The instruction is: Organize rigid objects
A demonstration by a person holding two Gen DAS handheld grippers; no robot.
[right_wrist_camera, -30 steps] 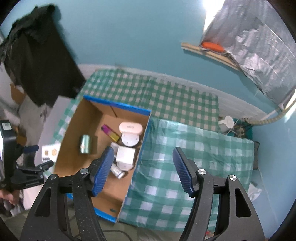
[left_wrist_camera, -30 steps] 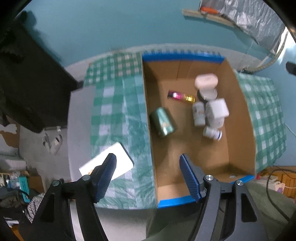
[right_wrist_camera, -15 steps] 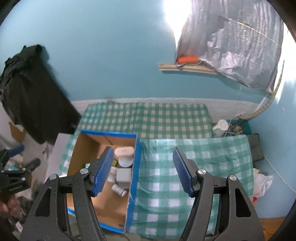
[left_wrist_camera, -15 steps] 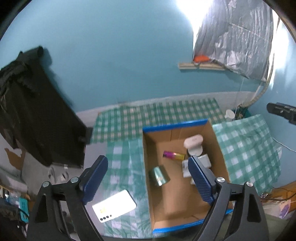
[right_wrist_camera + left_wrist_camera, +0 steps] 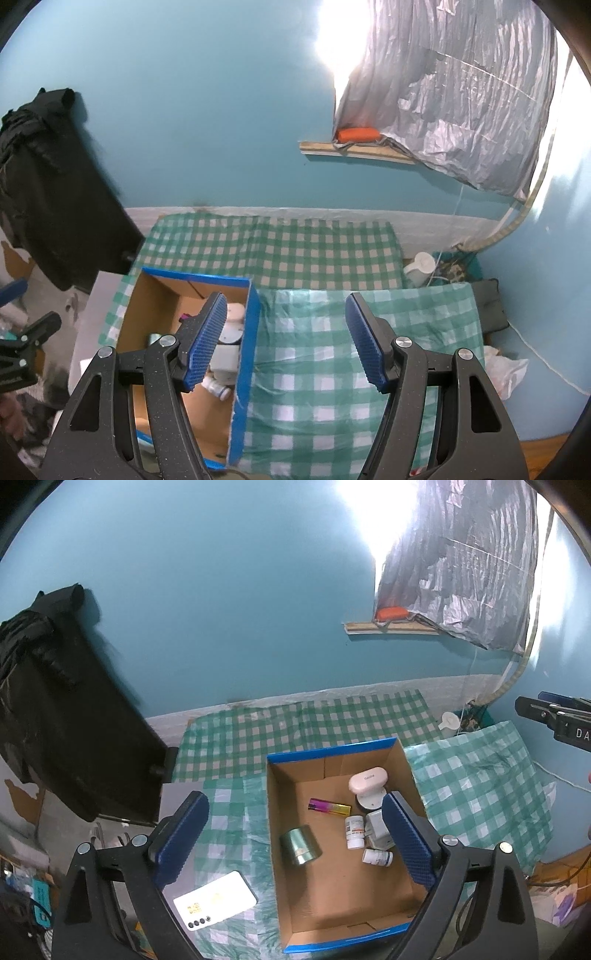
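Bottles [image 5: 354,830] in the box [image 5: 332,893] sit partly hidden behind released, empty left tongs [image 5: 295,842]; right tongs [image 5: 286,341] likewise.

Both wrist views look steeply down from high above the checked cloth [image 5: 240,738], toward the teal wall [image 5: 203,129]. The left view sits over the open cardboard box [image 5: 332,751], seeing straight into it. The right view stands further right, with the same box [image 5: 245,332] at its lower left.
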